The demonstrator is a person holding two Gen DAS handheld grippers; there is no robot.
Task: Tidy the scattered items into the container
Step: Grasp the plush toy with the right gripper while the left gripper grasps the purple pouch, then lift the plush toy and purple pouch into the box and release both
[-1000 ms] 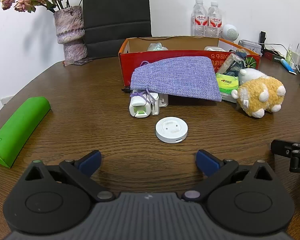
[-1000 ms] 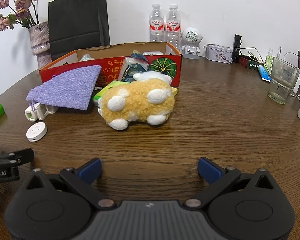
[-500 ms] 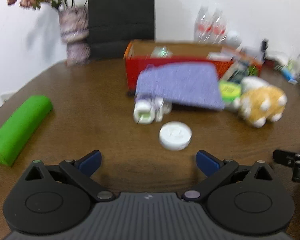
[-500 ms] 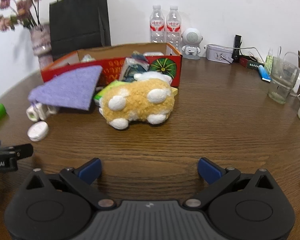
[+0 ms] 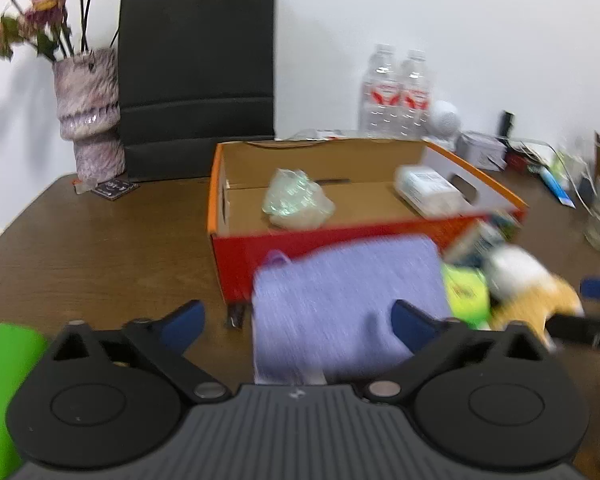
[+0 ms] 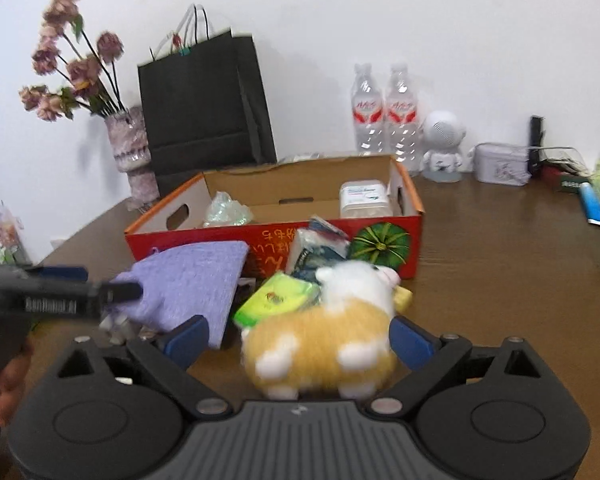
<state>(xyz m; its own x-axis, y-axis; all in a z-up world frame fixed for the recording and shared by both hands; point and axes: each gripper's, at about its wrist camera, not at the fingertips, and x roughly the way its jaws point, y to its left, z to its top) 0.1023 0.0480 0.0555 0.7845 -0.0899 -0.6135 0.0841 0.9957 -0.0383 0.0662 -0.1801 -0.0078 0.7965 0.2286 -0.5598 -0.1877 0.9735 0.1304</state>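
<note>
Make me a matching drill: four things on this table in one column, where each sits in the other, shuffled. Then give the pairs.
1. purple pouch
2. plush toy
3. white packet
4. water bottles

A. inside the red box
B. against the wall, behind the box
C. between the right gripper's fingers
D. leaning on the box's front

Pairs: 1-D, 2-C, 3-A, 4-B

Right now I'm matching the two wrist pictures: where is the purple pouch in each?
Left wrist: purple pouch low centre, between the left gripper fingers, before the red box.
Right wrist: pouch lower left, beside the plush toy, ahead of the right gripper.
Shared landmark: the black bag behind the box.
</note>
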